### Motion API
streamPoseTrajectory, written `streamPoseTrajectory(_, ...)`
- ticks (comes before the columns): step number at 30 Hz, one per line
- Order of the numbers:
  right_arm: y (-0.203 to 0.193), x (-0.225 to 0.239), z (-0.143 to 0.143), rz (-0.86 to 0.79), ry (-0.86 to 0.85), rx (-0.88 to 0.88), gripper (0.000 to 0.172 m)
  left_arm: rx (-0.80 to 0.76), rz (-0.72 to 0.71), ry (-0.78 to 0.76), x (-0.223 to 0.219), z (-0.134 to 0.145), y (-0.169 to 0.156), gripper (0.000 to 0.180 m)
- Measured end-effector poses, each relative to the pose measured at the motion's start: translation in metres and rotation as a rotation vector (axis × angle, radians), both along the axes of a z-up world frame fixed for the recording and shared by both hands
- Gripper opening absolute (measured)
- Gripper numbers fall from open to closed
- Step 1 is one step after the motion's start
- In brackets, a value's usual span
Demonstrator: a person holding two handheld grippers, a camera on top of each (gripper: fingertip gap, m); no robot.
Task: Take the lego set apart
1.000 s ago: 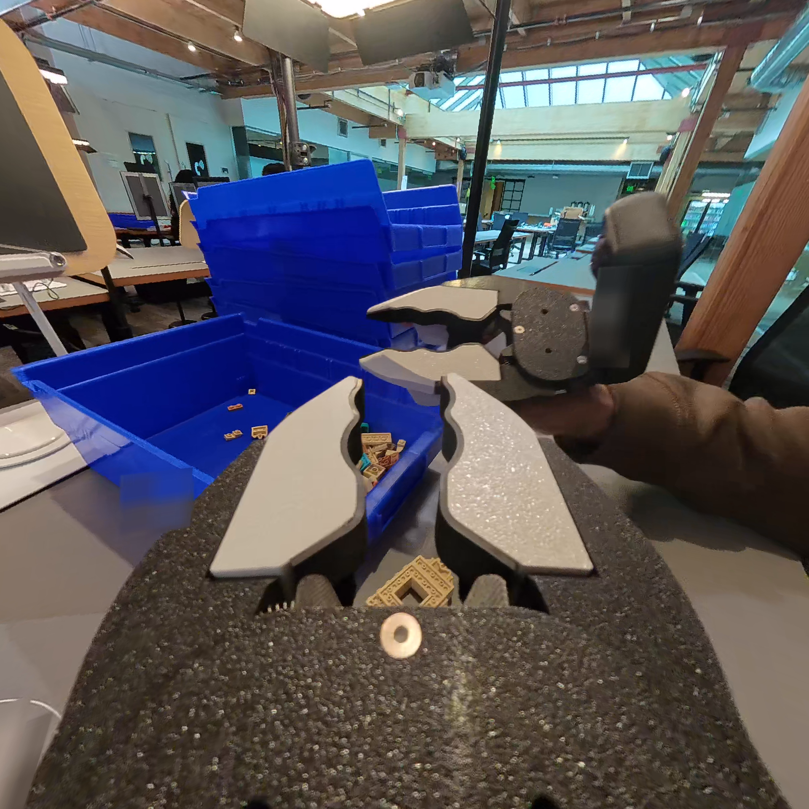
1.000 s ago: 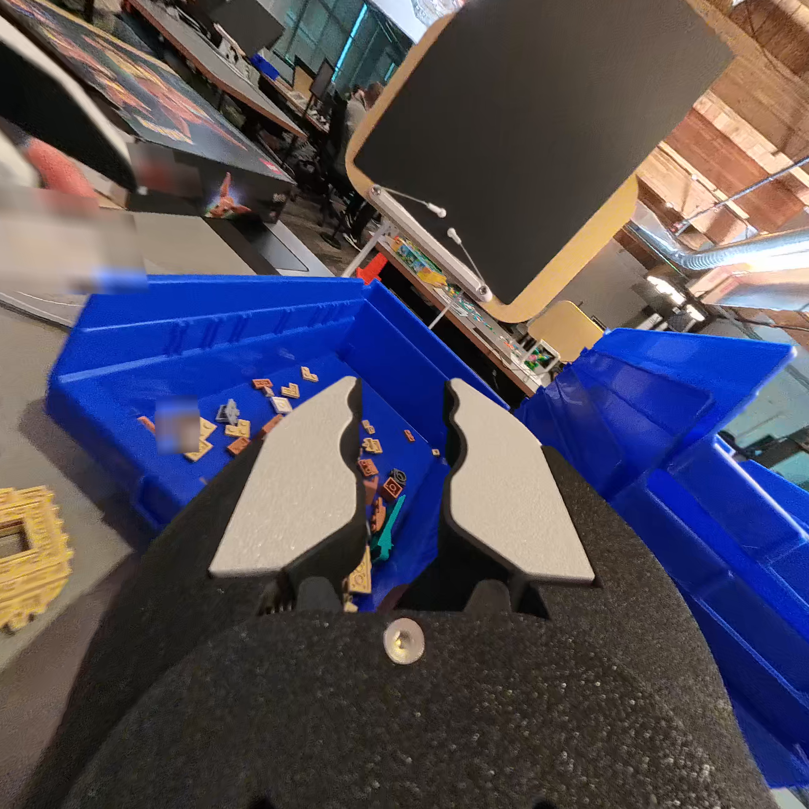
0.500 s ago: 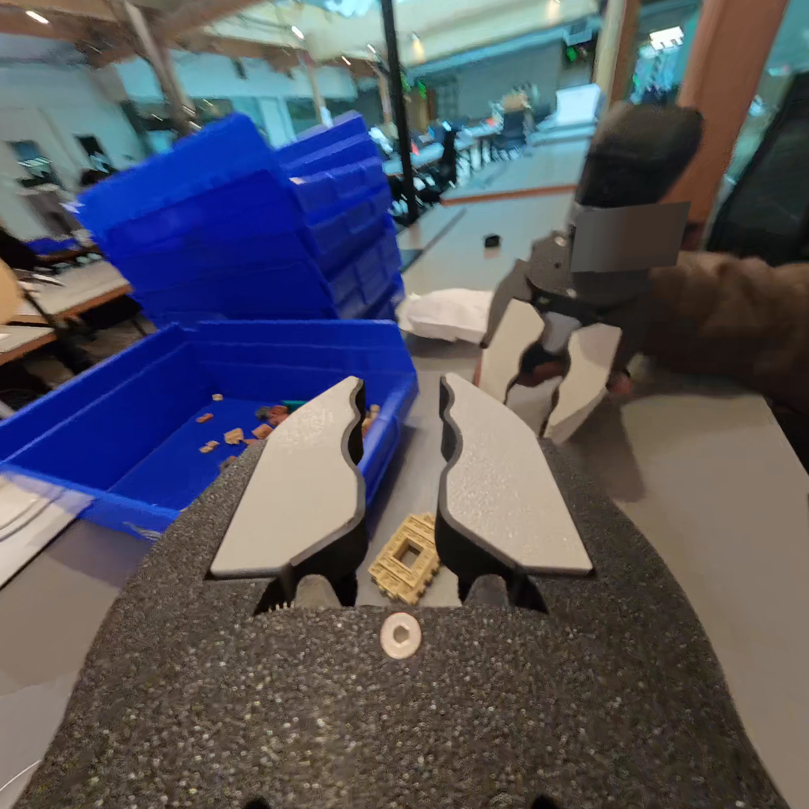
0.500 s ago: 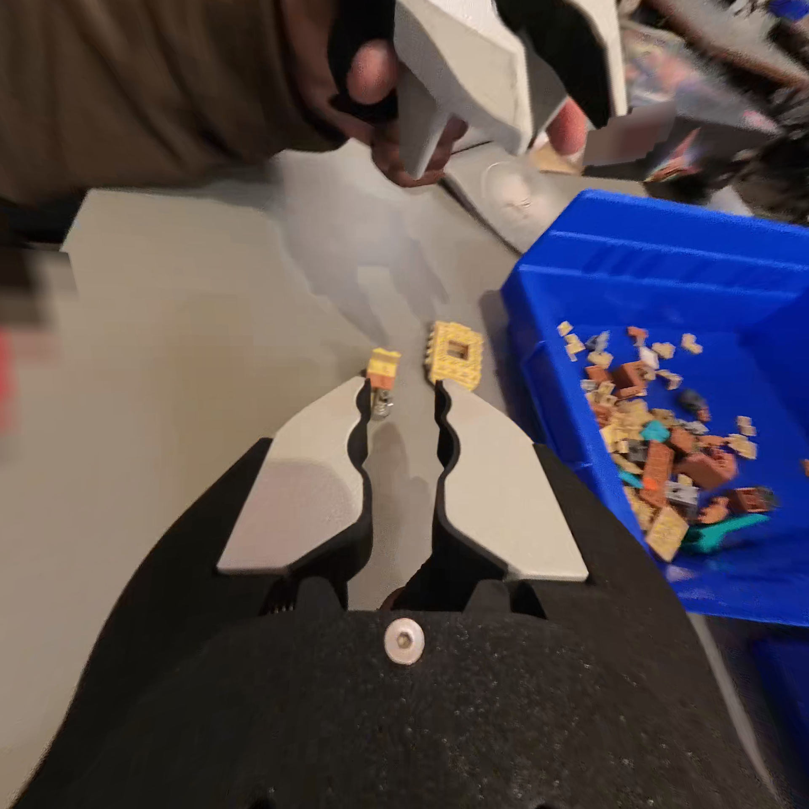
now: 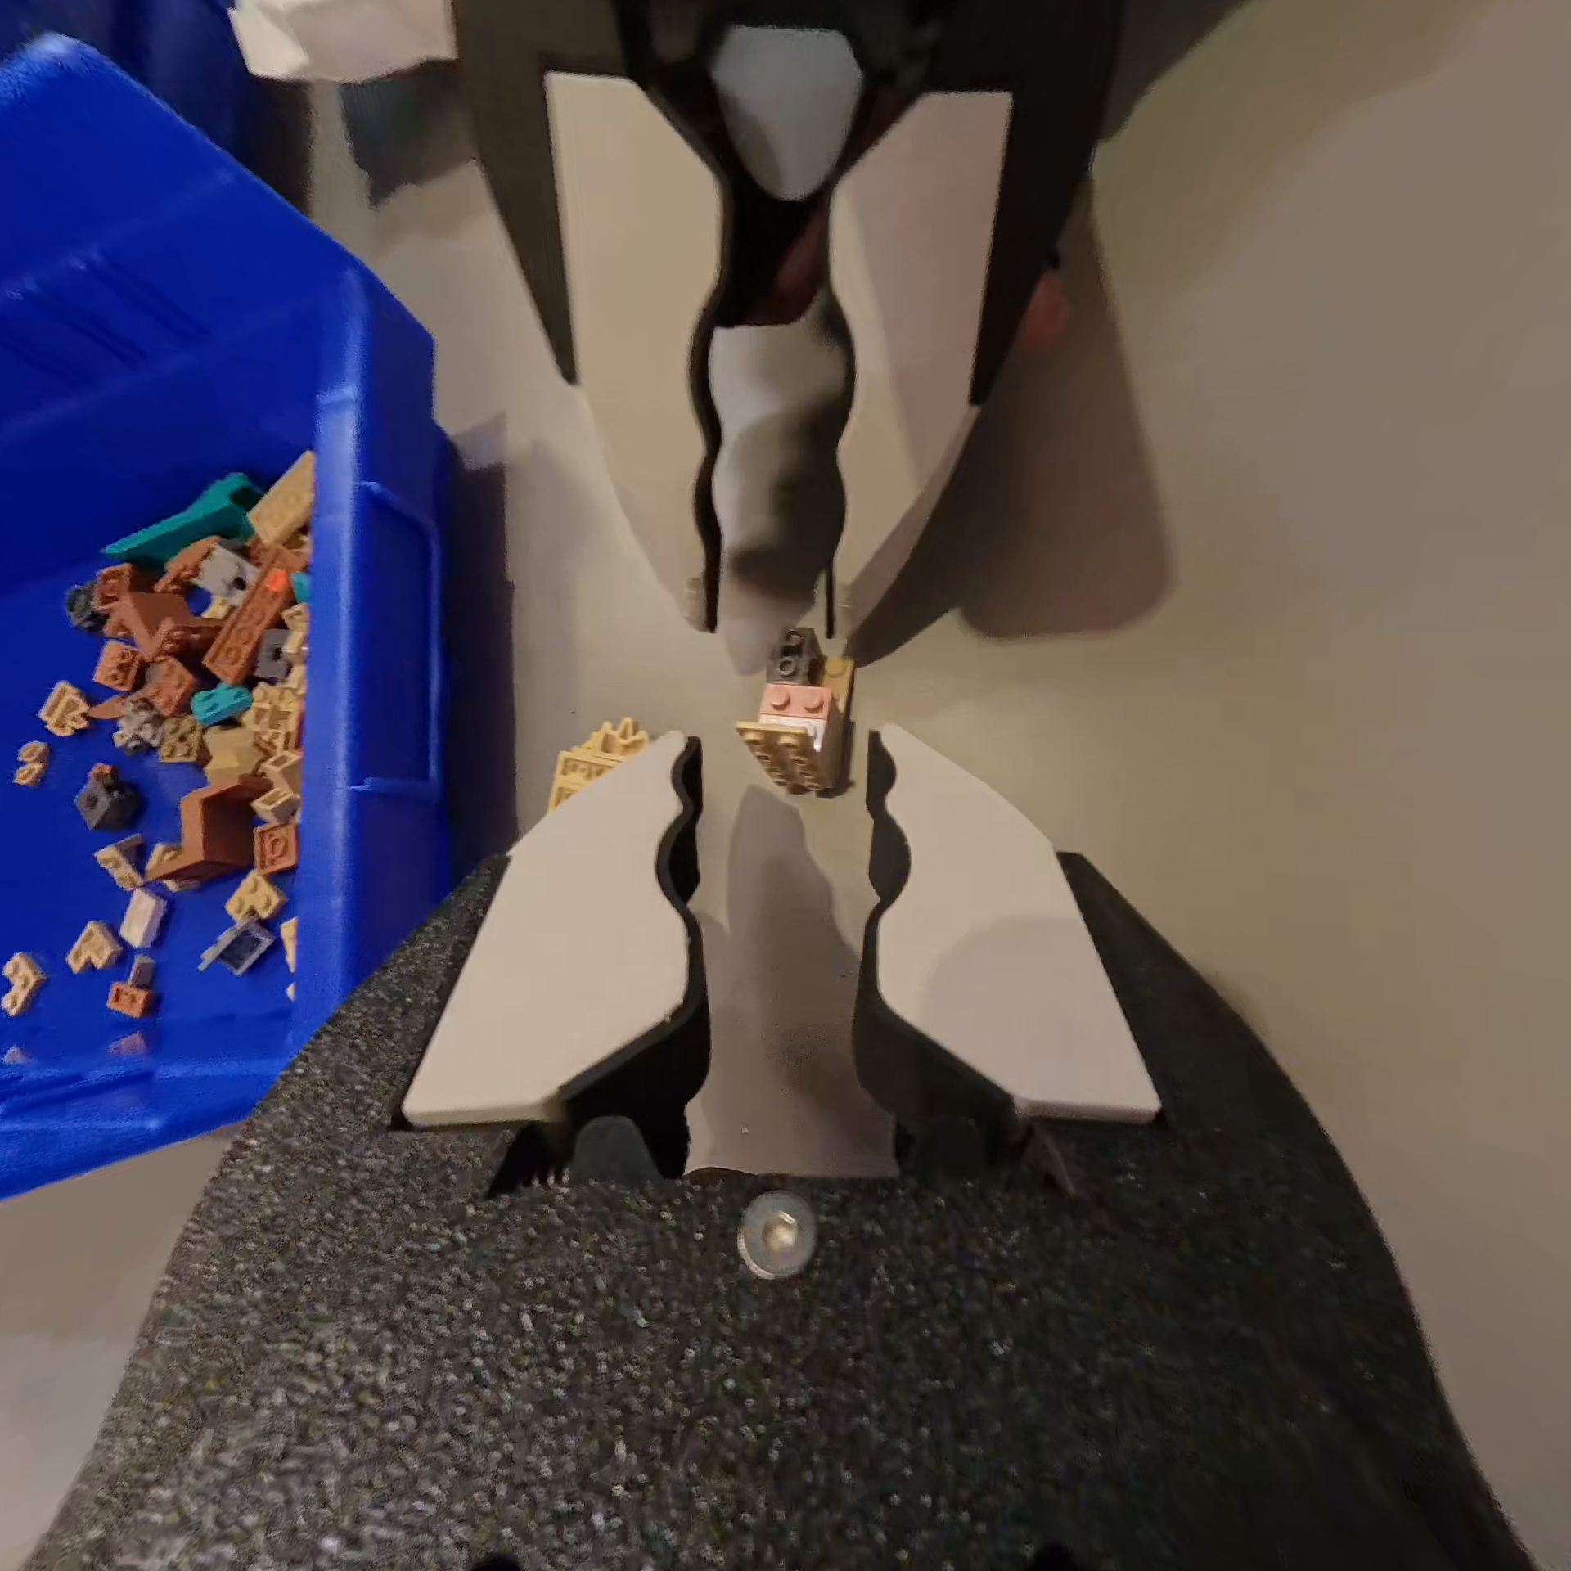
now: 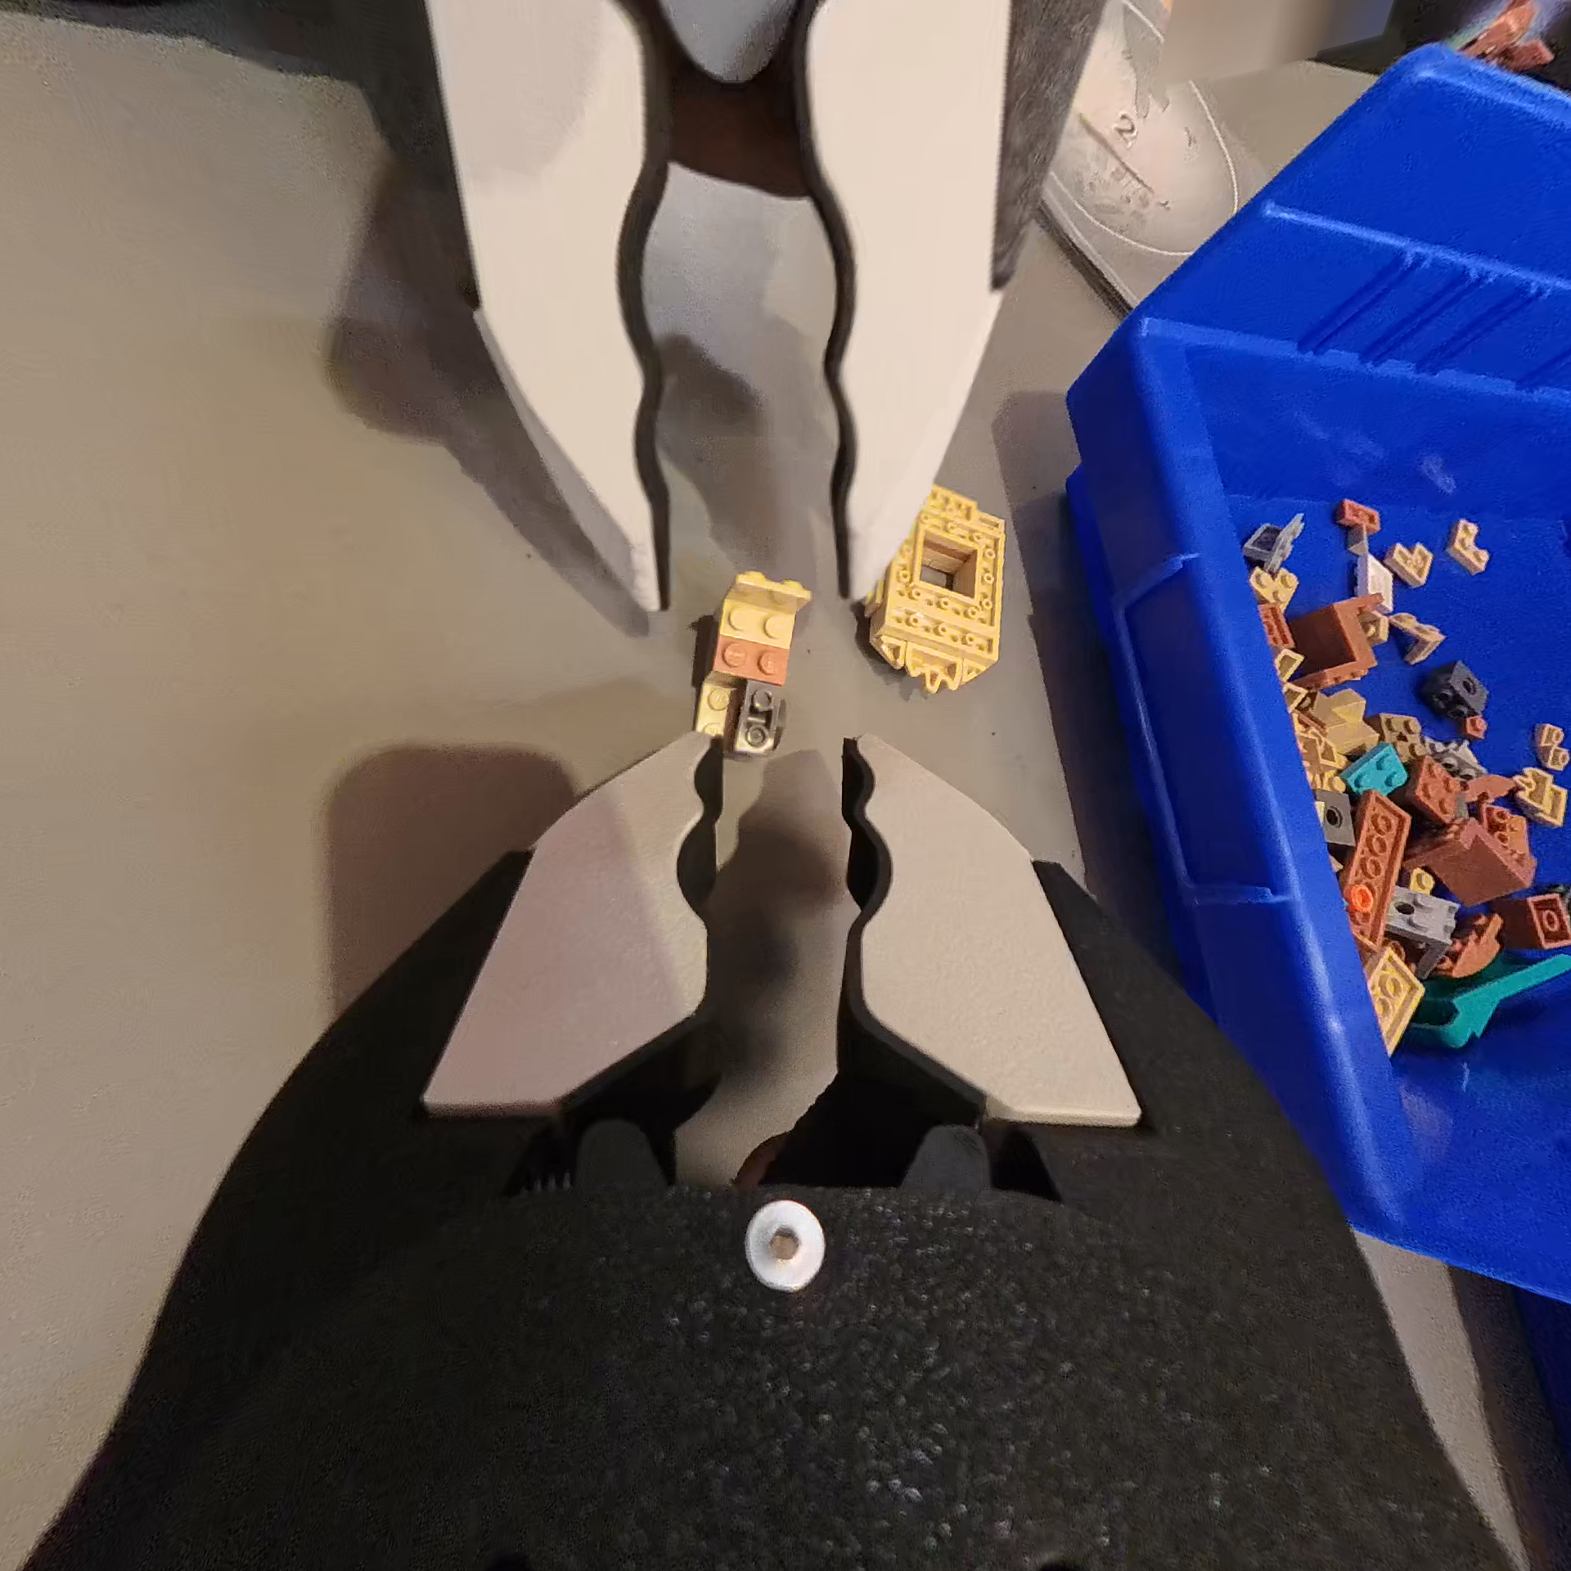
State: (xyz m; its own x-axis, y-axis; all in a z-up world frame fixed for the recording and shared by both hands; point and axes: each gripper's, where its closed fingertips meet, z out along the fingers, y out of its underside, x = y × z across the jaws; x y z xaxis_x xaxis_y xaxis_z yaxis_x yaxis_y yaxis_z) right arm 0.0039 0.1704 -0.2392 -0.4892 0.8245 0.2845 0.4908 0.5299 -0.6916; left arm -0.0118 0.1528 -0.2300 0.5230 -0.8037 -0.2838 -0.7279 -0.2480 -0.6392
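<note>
The small brick stack (image 5: pixel 797 723) lies flat on the grey table (image 5: pixel 1275 680), just beside the blue bin (image 5: pixel 374 638), its long axis running from one gripper to the other. The left gripper (image 5: pixel 784 757) and right gripper (image 6: pixel 775 746) point at it from opposite ends, both tilted down toward the table, both with jaws parted and gripping nothing. The right gripper's fingertip (image 6: pixel 693 748) is nearer, nearly touching the stack's dark end; a tan square frame (image 6: pixel 939 586) lies between stack and bin.

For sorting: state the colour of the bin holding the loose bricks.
Blue bin; clearest in the right wrist view.
</note>
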Motion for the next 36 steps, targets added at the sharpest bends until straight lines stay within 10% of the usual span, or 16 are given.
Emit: streamPoseTrajectory(36, -0.009, -0.009, 0.011, 0.031, 0.066, -0.104, 0.010, -0.085, 0.032, -0.003, 0.008, -0.022, 0.008, 0.018)
